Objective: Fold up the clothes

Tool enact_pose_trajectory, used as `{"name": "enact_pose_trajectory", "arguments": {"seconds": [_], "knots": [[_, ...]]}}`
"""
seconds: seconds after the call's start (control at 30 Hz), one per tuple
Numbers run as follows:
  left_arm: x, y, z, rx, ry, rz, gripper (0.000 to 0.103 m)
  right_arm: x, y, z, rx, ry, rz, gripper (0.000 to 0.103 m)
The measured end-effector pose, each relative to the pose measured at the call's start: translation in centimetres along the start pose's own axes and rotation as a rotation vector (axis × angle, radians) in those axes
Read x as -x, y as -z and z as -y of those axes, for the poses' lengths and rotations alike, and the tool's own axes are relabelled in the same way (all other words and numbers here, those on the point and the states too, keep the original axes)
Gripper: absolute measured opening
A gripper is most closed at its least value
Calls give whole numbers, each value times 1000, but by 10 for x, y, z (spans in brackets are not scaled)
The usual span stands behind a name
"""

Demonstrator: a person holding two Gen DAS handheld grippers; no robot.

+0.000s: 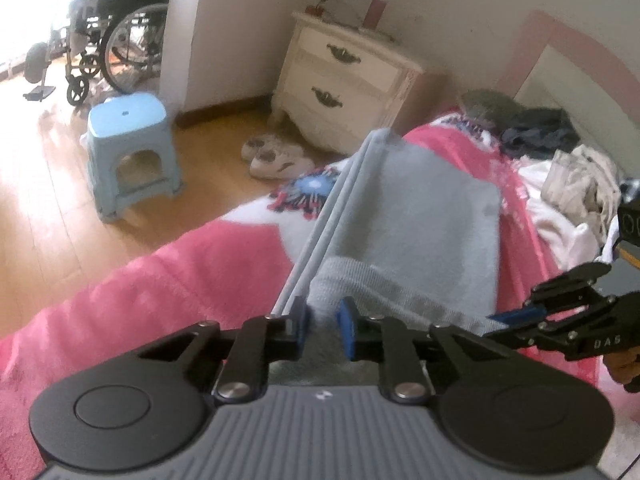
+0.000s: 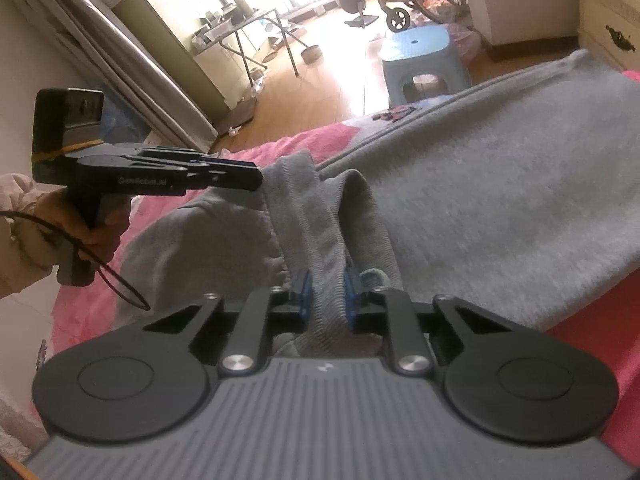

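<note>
Pink blanket point(image 1: 192, 272): L fingers point(image 1: 322, 322) & R fingers point(image 2: 326, 294) both pinching grey sweatpants point(image 2: 480, 184) waistband

Past the grey sweatpants point(image 1: 420, 216) the pink blanket point(image 1: 168, 280) lies bare toward the bed's edge, while a heap of crumpled clothes point(image 1: 576, 184) blocks the headboard side and a blue stool point(image 1: 132, 152), white sneakers point(image 1: 276, 156) and a nightstand point(image 1: 344, 80) crowd the floor alongside.
</note>
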State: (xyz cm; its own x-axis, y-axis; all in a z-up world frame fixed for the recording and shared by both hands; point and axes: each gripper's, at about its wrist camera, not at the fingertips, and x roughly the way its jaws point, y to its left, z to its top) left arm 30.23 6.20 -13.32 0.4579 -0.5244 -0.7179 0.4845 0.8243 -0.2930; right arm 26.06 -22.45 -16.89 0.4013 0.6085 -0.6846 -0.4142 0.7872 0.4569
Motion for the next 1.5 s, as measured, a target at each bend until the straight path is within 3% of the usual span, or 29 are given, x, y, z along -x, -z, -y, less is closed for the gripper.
{"name": "enact_pose_trajectory", "arguments": {"seconds": [0.1,0.17,0.27,0.33,0.4,0.5,0.53,0.57,0.63,0.67,0.7,0.8,0.87,0.93,1.03,1.27,1.5], "knots": [[5,-3,2,11,39,32,4,10,3,-7,-2,3,20,7],[2,-4,7,7,64,32,4,16,6,-11,-8,-4,32,6],[-12,-3,17,-46,41,-9,6,18,11,-12,-9,3,34,5],[-17,-2,17,-30,38,-24,6,16,12,-7,-27,10,29,5],[-18,-1,17,-21,33,-24,12,16,12,-4,-37,6,31,5],[-10,-3,19,-42,12,-1,28,19,13,-5,-35,-2,39,4],[-8,-4,19,-45,4,9,41,21,14,-6,-38,-7,44,4],[-7,-5,19,-41,-12,15,66,23,15,-6,-39,-10,49,4],[-9,-7,17,-31,-42,24,92,27,17,-6,-40,-15,54,4],[-13,-8,15,-16,-35,13,93,28,19,-6,-40,-17,56,4],[-17,-8,12,0,-29,2,91,29,20,-6,-39,-20,58,4],[-29,-10,2,79,31,-44,74,29,22,-6,-40,-21,63,4],[-35,-10,-3,131,75,-65,55,29,23,-5,-43,-18,65,4],[-34,-8,-1,114,84,-56,46,29,24,-4,-47,-17,66,4],[-29,-8,5,57,63,-39,18,30,26,-3,-52,-13,68,4],[-24,-16,22,11,102,28,13,36,32,3,-80,1,95,4],[-48,-12,26,2,100,-6,13,38,38,7,-99,24,86,4]]}}
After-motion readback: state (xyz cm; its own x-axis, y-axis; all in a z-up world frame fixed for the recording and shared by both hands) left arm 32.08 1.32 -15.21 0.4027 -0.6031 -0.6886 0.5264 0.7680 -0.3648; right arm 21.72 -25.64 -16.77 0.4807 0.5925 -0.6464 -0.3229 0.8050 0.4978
